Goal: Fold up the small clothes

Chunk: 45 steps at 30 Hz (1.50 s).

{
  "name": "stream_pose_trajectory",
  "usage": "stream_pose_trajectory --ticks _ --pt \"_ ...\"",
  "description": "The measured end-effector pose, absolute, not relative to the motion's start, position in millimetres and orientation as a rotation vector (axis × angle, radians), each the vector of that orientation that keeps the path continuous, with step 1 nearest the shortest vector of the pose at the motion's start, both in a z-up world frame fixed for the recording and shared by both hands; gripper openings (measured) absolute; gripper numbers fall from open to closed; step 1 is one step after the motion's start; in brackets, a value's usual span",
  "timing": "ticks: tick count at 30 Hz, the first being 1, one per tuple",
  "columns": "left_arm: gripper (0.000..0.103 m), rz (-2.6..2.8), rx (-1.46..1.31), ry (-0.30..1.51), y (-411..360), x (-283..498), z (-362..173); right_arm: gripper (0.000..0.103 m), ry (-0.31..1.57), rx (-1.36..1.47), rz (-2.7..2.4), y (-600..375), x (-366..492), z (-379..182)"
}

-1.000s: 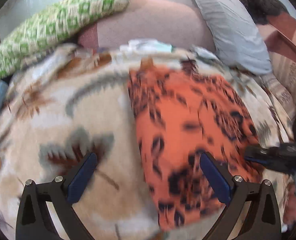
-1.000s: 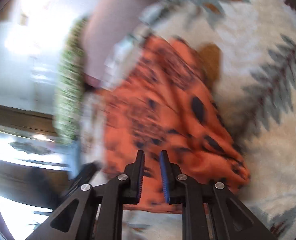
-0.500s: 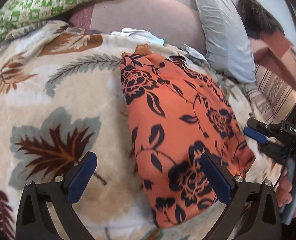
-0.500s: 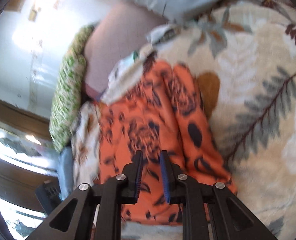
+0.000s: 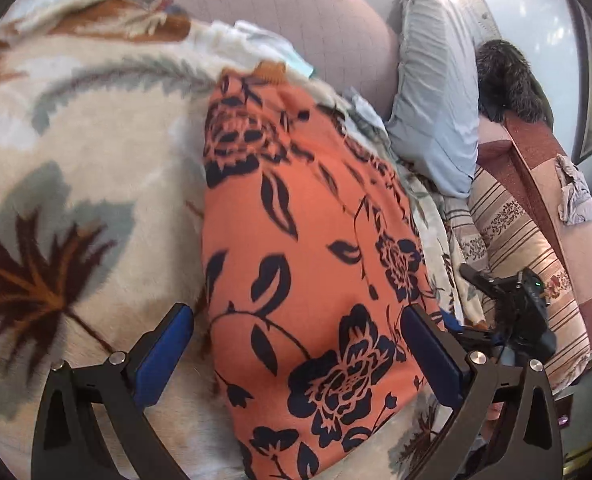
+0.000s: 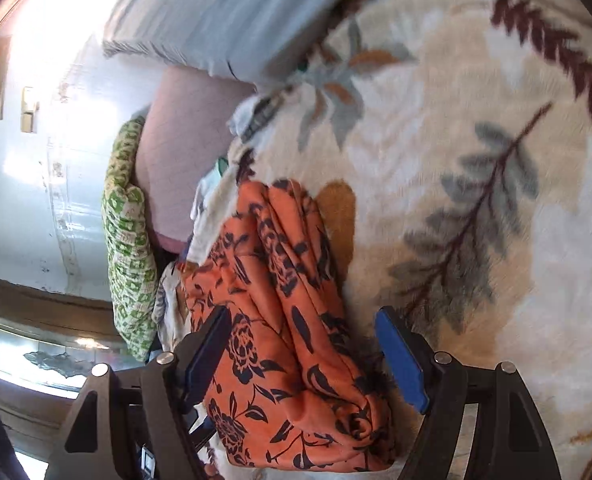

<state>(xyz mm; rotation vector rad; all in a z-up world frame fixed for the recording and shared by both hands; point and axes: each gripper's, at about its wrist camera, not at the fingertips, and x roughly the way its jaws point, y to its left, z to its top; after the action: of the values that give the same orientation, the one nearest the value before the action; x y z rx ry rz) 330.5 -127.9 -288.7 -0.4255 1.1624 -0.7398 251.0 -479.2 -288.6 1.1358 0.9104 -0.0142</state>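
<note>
The jaws of both grippers are spread wide and nothing is held in either. The left gripper (image 5: pixel 296 354) is set low over the near end of the orange floral garment (image 5: pixel 315 264), with 1 blue pad (image 5: pixel 164 356) over the blanket to the left of the cloth and the other (image 5: pixel 431 354) at the cloth's right edge. The garment is laid folded into a long strip on a cream blanket (image 5: pixel 96 168) patterned with leaves, its far end reaching toward a pink cushion (image 5: pixel 288 20). A pale blue pillow (image 5: pixel 435 100) is propped to the right of that cushion. From the right wrist view, the right gripper (image 6: pixel 303 354) is seen straddling the same garment (image 6: pixel 280 320), where several stacked folds are visible along its edge; the cloth lies between the 2 pads, though contact cannot be told. The right gripper (image 5: pixel 507 312) is also seen in the left wrist view, just beside the garment's right edge. A green patterned pillow (image 6: pixel 128 240) is leaned beyond the pink cushion (image 6: pixel 180 160).
</note>
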Motion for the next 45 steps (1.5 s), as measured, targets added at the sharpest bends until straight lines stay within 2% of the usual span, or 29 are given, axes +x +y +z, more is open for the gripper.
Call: stream_pose_trajectory --ticks 8,12,25,45 --pt "0.101 -0.778 -0.382 1.139 -135.5 321.9 -284.8 0.078 1.040 1.045 0.030 -443.7 269.3 -309.9" --pt "0.086 -0.712 -0.279 1.124 -139.6 318.0 -283.5 0.078 1.044 1.015 0.038 -435.7 271.3 -310.9" --pt "0.086 -0.609 -0.060 1.008 -150.9 306.2 -262.4 0.078 1.030 1.025 0.043 -434.5 272.8 -309.5" --pt "0.086 -0.585 -0.015 0.967 -149.3 303.5 -252.8 0.078 1.023 1.020 0.046 -435.2 270.5 -304.9"
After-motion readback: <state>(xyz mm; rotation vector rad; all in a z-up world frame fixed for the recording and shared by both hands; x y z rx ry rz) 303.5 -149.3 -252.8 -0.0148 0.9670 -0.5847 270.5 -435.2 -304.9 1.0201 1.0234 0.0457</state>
